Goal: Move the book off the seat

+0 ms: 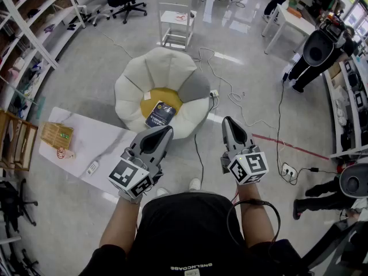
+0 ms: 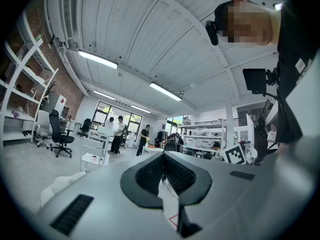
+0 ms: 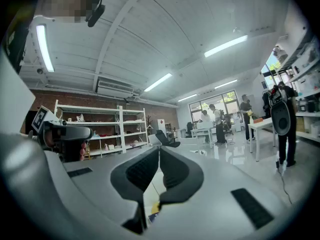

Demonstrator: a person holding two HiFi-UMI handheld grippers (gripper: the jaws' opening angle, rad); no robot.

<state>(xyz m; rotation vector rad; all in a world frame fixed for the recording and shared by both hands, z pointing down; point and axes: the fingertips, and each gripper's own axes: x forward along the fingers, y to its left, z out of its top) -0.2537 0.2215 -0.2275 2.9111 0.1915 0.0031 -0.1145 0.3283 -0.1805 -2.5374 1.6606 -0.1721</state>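
Note:
A dark blue book (image 1: 160, 113) lies on the yellow cushion (image 1: 155, 98) in the middle of a white flower-shaped floor seat (image 1: 138, 76). My left gripper (image 1: 161, 132) hangs shut and empty just in front of the seat's near rim, pointing at the book. To the right, my right gripper (image 1: 229, 122) is shut too, with nothing between its jaws, beside the seat over the floor. In the left gripper view the shut jaws (image 2: 163, 156) point up into the room. In the right gripper view the shut gripper (image 3: 158, 150) shows a sliver of the book (image 3: 154, 217) below it.
A low white marble-look table (image 1: 86, 137) stands at the left with a wooden box (image 1: 56, 134) and small items. A white chair (image 1: 176, 19) is beyond the seat. Cables (image 1: 230, 94) trail on the floor at the right. Shelves (image 1: 26, 33) line the left wall.

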